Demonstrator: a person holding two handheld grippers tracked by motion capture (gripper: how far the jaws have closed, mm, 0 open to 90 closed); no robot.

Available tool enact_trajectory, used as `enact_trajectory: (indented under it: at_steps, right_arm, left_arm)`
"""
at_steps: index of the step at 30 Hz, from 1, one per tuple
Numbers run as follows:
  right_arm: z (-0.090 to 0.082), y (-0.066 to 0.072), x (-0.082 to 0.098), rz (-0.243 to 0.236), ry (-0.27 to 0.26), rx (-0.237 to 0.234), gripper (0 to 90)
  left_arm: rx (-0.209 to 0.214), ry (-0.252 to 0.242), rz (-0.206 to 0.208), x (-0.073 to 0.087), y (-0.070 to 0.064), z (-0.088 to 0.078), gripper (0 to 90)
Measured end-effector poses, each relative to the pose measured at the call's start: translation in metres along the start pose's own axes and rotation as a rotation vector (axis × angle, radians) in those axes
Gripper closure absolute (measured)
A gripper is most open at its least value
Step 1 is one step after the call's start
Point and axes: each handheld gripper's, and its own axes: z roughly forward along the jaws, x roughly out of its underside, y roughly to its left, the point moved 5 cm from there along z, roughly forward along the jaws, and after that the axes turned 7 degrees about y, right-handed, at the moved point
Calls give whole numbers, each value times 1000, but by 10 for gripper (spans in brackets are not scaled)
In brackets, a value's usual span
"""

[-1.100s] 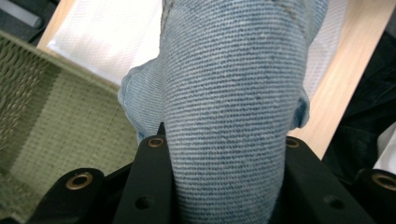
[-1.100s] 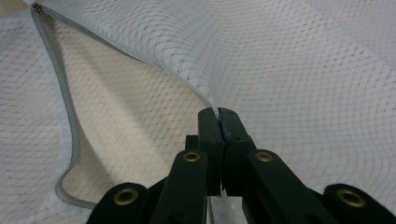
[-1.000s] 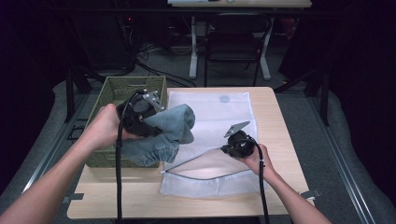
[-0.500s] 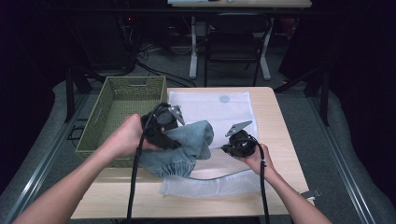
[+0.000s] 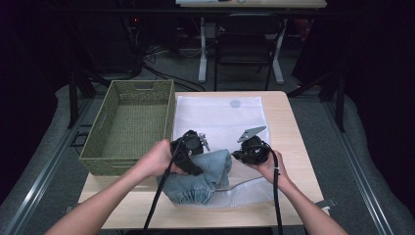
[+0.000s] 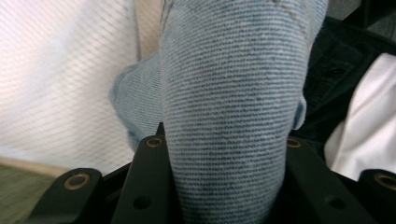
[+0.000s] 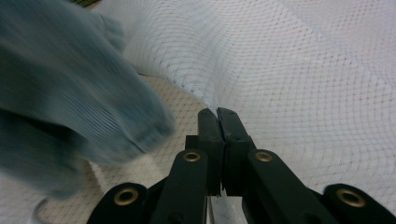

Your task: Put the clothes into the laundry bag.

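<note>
A folded light-blue denim garment hangs from my left gripper, which is shut on it. The left gripper view has the denim bulging up between the two black jaws of that gripper. The garment's lower end rests at the near edge of a white mesh bag that lies flat on the table. My right gripper is shut on the bag's edge just right of the denim. In the right gripper view its jaws pinch the mesh, with the blurred denim at left.
A green woven basket stands on the table's left side, beside the bag. The wooden table shows bare along its right edge. Desk legs and a chair stand on the dark floor beyond.
My left hand has carried the denim from over the basket's right edge rightward and down, onto the bag's near end beside the right gripper. The right hand has kept still.
</note>
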Motion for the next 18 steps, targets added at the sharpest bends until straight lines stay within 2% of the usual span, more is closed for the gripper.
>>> enact_trajectory:
  at_steps: [2, 3, 4, 5, 7, 9, 10, 11, 12, 13, 14, 16, 17, 18]
  right_arm:
    - [0, 1, 0, -9, -2, -4, 893]
    - [0, 2, 0, -9, 1, -6, 893]
    - [0, 3, 0, -10, 1, -7, 893]
    - [0, 4, -1, -8, 1, -7, 893]
    - [0, 4, 0, -10, 0, -9, 893]
    - [0, 4, 0, -9, 2, -9, 893]
    - [-1, 4, 0, -8, 3, -8, 893]
    - [-1, 4, 0, -8, 3, -7, 893]
    - [-2, 5, 1, -3, 2, -6, 893]
    - [-2, 5, 1, -3, 2, -6, 893]
    - [-2, 5, 1, -5, 1, -9, 893]
    - [-2, 5, 1, -4, 2, -7, 893]
    - [-1, 4, 1, -8, 2, -9, 893]
    - [-1, 4, 1, -8, 2, -9, 893]
  left_arm:
    - [-16, 15, -15, -1, 4, 15, 697]
    - [2, 11, -26, -2, 6, 22, 694]
    - [37, -21, -45, -3, 7, 28, 690]
    - [49, -31, -53, -3, 8, 32, 686]
    - [38, -22, -60, -4, 10, 45, 678]
    - [48, -18, -67, -6, 11, 55, 652]
    - [39, -14, -73, -7, 12, 57, 607]
    - [37, -9, -69, -8, 13, 58, 577]
    - [14, 3, -56, -9, 14, 56, 505]
    - [14, 3, -56, -9, 14, 56, 443]
    - [-7, 14, -43, -9, 12, 49, 389]
    - [-15, 8, -42, -9, 11, 44, 355]
    - [-25, -1, -38, -8, 10, 40, 296]
    - [-27, -1, -31, -6, 8, 35, 296]
